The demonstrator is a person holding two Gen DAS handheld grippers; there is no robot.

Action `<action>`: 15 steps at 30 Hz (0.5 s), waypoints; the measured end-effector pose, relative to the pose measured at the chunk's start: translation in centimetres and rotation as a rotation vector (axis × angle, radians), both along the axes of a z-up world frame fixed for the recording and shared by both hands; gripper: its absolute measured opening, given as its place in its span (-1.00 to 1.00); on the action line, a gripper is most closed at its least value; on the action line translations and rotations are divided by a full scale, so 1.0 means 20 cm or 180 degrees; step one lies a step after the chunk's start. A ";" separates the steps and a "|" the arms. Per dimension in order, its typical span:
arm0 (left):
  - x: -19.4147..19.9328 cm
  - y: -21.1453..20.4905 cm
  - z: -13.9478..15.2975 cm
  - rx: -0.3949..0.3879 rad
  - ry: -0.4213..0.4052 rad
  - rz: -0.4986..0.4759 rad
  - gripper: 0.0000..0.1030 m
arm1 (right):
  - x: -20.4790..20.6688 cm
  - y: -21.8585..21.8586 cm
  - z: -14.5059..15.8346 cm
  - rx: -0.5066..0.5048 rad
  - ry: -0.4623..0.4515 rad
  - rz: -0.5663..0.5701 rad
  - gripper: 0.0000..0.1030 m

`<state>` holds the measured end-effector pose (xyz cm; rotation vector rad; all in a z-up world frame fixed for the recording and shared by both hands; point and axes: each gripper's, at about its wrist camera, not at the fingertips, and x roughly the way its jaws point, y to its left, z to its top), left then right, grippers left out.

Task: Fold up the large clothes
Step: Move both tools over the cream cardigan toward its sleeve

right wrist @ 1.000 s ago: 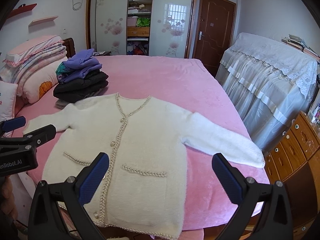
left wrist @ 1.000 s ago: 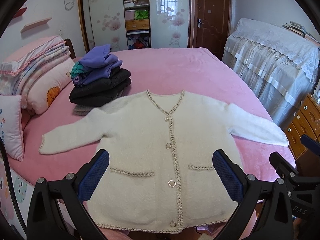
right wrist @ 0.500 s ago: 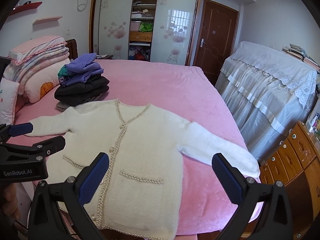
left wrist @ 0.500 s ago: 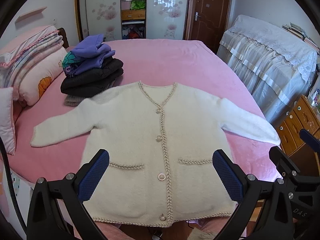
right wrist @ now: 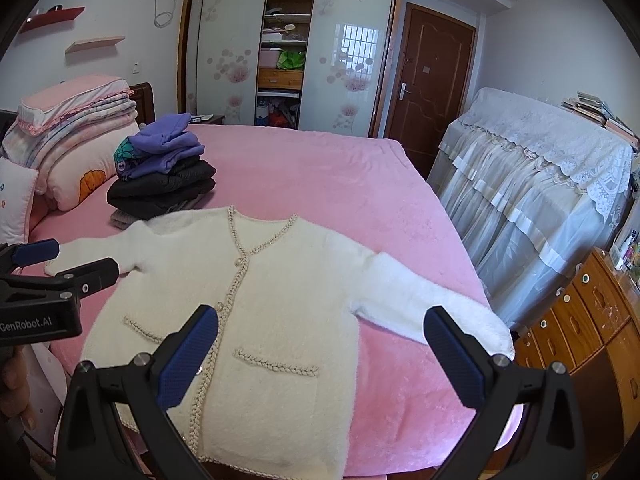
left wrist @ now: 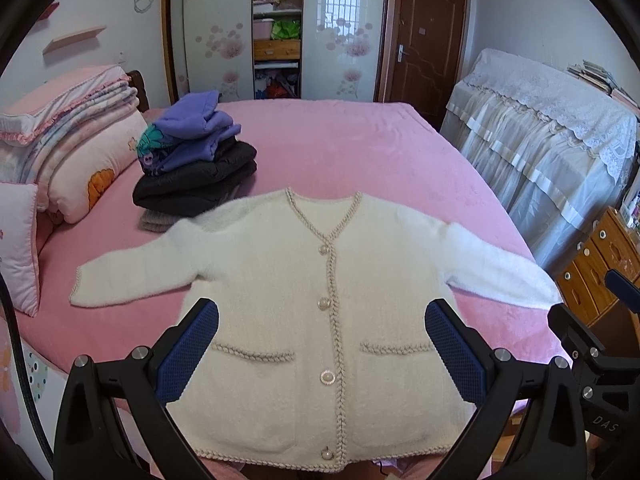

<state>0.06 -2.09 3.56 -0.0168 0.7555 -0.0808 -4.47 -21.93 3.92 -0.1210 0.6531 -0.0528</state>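
A cream fluffy cardigan (left wrist: 280,280) (right wrist: 280,280) with braided trim, buttons and two pockets lies flat, face up, on the pink bed (left wrist: 340,148) (right wrist: 312,176), both sleeves spread out. My left gripper (left wrist: 322,350) hovers open above the hem area, holding nothing. Further right, my right gripper (right wrist: 320,354) hangs open over the cardigan's right pocket and sleeve. The right gripper (left wrist: 600,320) also shows at the right edge of the left wrist view, and the left gripper (right wrist: 60,268) at the left edge of the right wrist view.
A stack of folded clothes (left wrist: 192,164) (right wrist: 160,168), purple over black, sits at the bed's left. Pillows and folded quilts (left wrist: 68,140) lie further left. A lace-covered piece of furniture (left wrist: 552,144) and a wooden drawer chest (left wrist: 596,264) stand right. A wardrobe and door are behind.
Both cameras have tilted up slightly, so the cardigan sits lower in each view. The cardigan lies as before, and both grippers stay open.
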 end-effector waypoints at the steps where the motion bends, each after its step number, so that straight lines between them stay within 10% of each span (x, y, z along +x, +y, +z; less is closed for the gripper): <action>1: 0.00 0.00 0.02 -0.0002 -0.0045 0.0008 0.99 | 0.00 0.00 0.01 -0.0014 -0.0023 -0.0008 1.00; 15: 0.13 -0.22 0.28 0.0043 -0.0546 -0.0081 0.99 | 0.06 -0.18 0.16 -0.0150 -0.0273 -0.0212 1.00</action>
